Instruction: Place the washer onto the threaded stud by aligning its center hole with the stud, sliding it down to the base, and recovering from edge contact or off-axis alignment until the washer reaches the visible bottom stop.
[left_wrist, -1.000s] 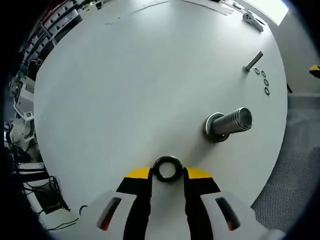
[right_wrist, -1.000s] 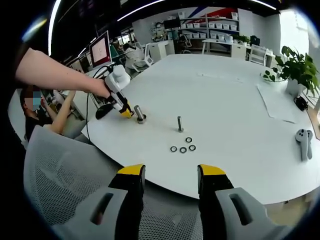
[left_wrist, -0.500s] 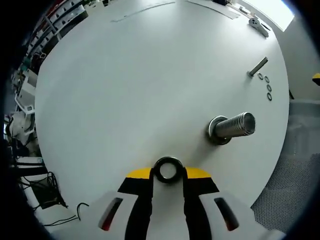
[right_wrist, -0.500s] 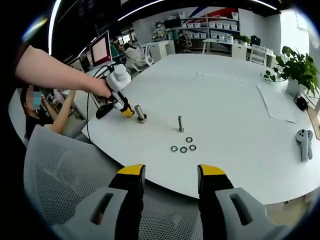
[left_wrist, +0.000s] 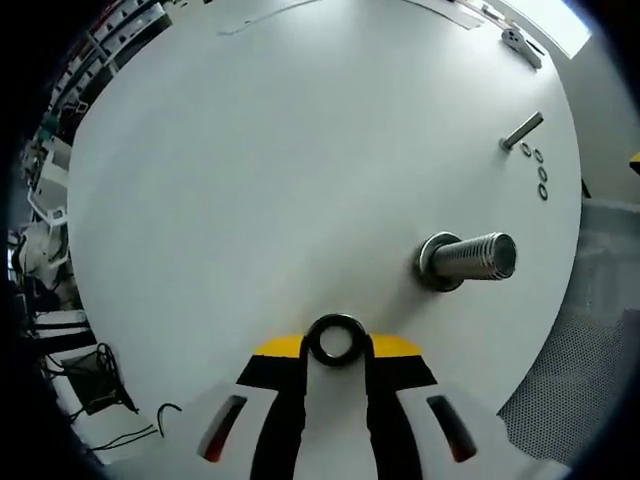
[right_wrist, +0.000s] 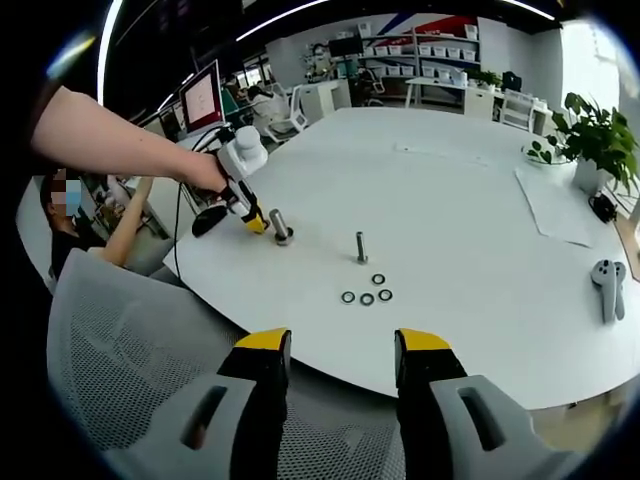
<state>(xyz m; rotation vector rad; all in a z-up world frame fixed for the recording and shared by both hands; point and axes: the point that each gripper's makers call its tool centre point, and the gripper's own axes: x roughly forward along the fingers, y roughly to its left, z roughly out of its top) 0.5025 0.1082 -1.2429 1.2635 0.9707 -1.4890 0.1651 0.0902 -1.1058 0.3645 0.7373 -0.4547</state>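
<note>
Between the yellow-tipped fingers (left_wrist: 283, 349) of the left gripper (left_wrist: 336, 352) sits the washer (left_wrist: 336, 339), a dark ring pinched by its edges at the fingertips with its centre hole facing the camera. Ahead of those fingers and off to their right stands the threaded stud (left_wrist: 470, 258), a thick ribbed post rising from a wider round base on the white table (left_wrist: 280, 160); the washer is near it but apart from it, not yet over its top. Further out beyond the stud, well apart, a thinner bolt (left_wrist: 522, 131) stands with three spare washers (left_wrist: 541, 174) lying just beside it. In the right gripper view the left gripper (right_wrist: 245, 212) is held by a person's hand (right_wrist: 204, 176), its tip just beside the stud (right_wrist: 279, 227), with the bolt (right_wrist: 360, 247) and the loose rings (right_wrist: 365, 292) nearer the middle of the table. The right gripper (right_wrist: 333, 365) hangs off the table edge above a mesh chair back (right_wrist: 130, 350), its fingers parted with nothing between them — it seems to have no part in this step. As for progress, the pick-up looks done and the washer is carried close, but all of the fitting remains: bringing the hole over the stud's top, lining it up on axis, and sliding it down the threads to the base — the likely snag being the rim catching the stud's end if it arrives tilted.
</note>
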